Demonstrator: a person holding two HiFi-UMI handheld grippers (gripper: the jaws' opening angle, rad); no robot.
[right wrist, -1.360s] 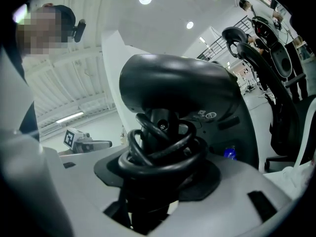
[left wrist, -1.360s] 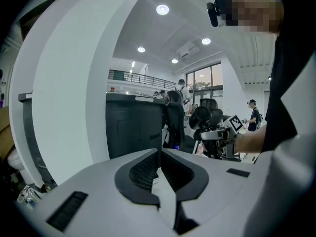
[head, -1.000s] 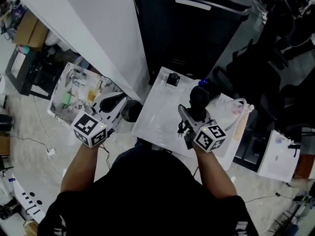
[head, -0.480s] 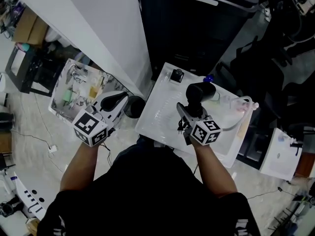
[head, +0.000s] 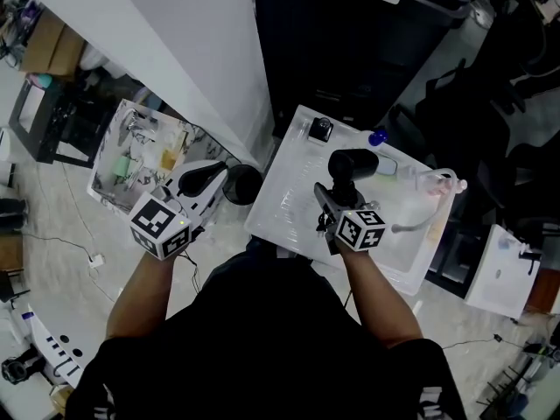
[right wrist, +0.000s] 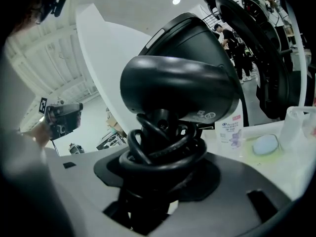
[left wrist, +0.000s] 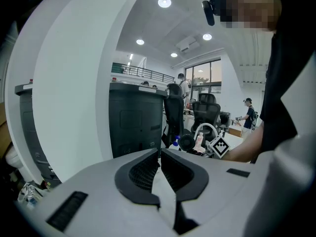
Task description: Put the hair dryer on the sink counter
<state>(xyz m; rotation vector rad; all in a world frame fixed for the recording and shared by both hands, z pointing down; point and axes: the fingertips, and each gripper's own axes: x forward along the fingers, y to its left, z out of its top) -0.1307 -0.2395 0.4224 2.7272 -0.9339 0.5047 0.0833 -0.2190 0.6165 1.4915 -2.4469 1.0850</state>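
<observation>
A black hair dryer (head: 350, 166) (right wrist: 177, 88) is held upright over the white sink counter (head: 284, 221), its cord coiled round the handle (right wrist: 160, 149). My right gripper (head: 331, 206) (right wrist: 158, 181) is shut on that handle and cord. My left gripper (head: 206, 180) (left wrist: 159, 169) hangs off the counter's left side, beside the white wall, with its jaws shut and nothing between them.
A small black object (head: 321, 129) and a blue-capped bottle (head: 378, 136) stand at the counter's far edge. A clear cup (head: 433, 185) sits at the right. A large black cabinet (head: 367, 51) rises behind. A wire basket of items (head: 131, 160) and a dark bin (head: 242, 185) lie left.
The right gripper has carried the hair dryer a little farther over the counter and turned its head to the right. The left gripper has stayed put.
</observation>
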